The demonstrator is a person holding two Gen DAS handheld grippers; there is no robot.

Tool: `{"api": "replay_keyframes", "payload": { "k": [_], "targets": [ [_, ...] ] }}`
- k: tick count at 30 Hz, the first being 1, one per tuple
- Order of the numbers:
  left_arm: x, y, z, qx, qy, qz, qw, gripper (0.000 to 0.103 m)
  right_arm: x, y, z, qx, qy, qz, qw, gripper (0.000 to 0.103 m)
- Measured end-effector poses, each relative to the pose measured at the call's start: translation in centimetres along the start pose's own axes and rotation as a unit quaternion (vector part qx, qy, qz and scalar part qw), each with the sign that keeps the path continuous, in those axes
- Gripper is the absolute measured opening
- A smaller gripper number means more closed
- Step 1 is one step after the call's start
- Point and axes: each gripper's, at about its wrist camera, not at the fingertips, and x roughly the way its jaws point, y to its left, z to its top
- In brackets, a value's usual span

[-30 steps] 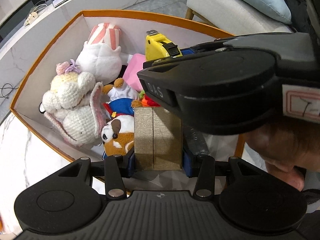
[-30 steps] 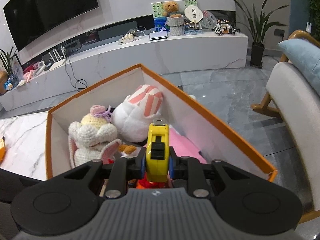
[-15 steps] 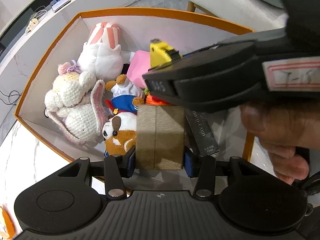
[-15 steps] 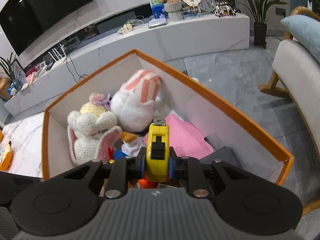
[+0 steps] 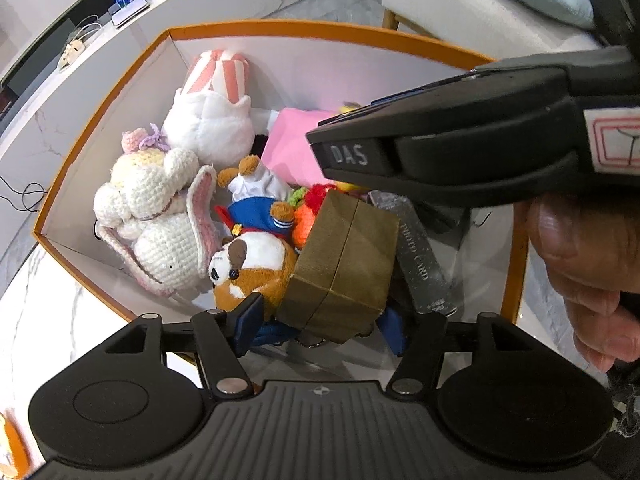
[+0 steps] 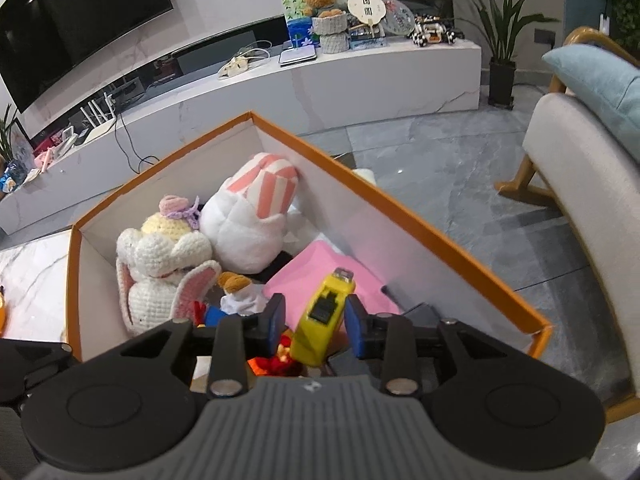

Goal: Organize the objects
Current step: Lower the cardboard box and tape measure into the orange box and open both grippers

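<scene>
An orange-rimmed white box (image 5: 100, 128) holds several plush toys. My left gripper (image 5: 320, 326) is open; a gold box (image 5: 344, 260) lies tilted between its spread fingers, resting on a brown-and-white plush dog (image 5: 252, 264). My right gripper (image 6: 314, 322) is open; a yellow tape measure (image 6: 324, 316) sits tilted between its fingers, free of the pads, over a pink pad (image 6: 320, 268). The right gripper's body (image 5: 460, 140) crosses the left wrist view and hides most of the tape measure there.
A white crochet bunny (image 5: 156, 216), a pink-striped white plush (image 5: 212, 120) and a blue-dressed doll (image 5: 256, 208) fill the box's left. A grey card case (image 5: 420, 256) lies at right. A grey armchair (image 6: 580, 200) stands right; a white TV bench (image 6: 280, 88) stands behind.
Both grippers have opened. The gold box has dropped and tilted onto the toys. The tape measure has slipped from the right pads and leans to the right.
</scene>
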Motion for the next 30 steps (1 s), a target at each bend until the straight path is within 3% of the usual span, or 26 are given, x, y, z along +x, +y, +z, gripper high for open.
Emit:
{"api": "replay_keyframes", "payload": {
  "k": [6, 11, 17, 24, 30],
  "targets": [
    [-1.4, 1.3, 0.2, -0.020, -0.033, 0.013, 0.9992, 0.074, -1.1, -0.3, 0.3, 0.002, -0.011, -0.001, 1.000, 0.035],
    [-3.0, 2.7, 1.0, -0.044, -0.063, 0.035, 0.9965, 0.087, -2.0, -0.5, 0.4, 0.003, -0.020, 0.002, 1.000, 0.035],
    [-4.6, 3.4, 0.6, -0.061, -0.083, 0.082, 0.9913, 0.082, -3.1, -1.0, 0.6, 0.008, -0.030, 0.004, 1.000, 0.035],
    [-5.6, 2.5, -0.5, -0.049, -0.083, 0.076, 0.9924, 0.081, -4.3, -1.3, 0.7, 0.009, -0.039, 0.006, 0.999, 0.035],
    [-7.9, 2.8, -2.1, -0.083, -0.140, 0.033, 0.9862, 0.081, -5.7, -1.1, 0.5, -0.001, -0.050, 0.002, 0.999, 0.035]
  ]
}}
